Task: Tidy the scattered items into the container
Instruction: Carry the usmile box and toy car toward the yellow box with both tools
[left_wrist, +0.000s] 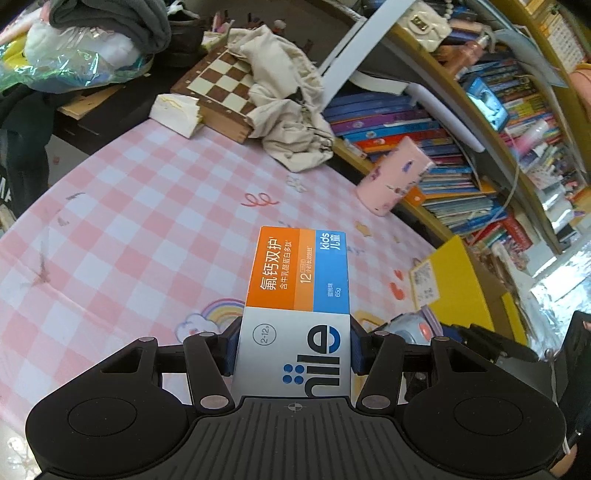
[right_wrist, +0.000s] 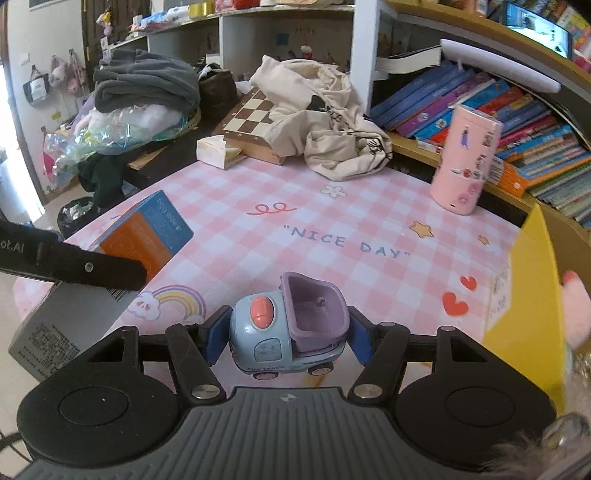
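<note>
Clearly glossy rectangular toothpaste box (left_wrist: 295, 295), rounded plastic truck (right_wrist: 288, 325)

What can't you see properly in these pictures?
- Yellow box: right wrist view, cut off by the right edge; its inside is hidden.
- Toothpaste box: left wrist view, the brand name's start is hidden behind the left tool.
- Toy truck: right wrist view, its sides are covered by the right tool.
- Books: titles too small.

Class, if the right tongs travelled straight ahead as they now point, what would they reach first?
Holding the toy truck, the right tongs probably cross bare tablecloth first, then the cream cloth bag; depth is uncertain.
</note>
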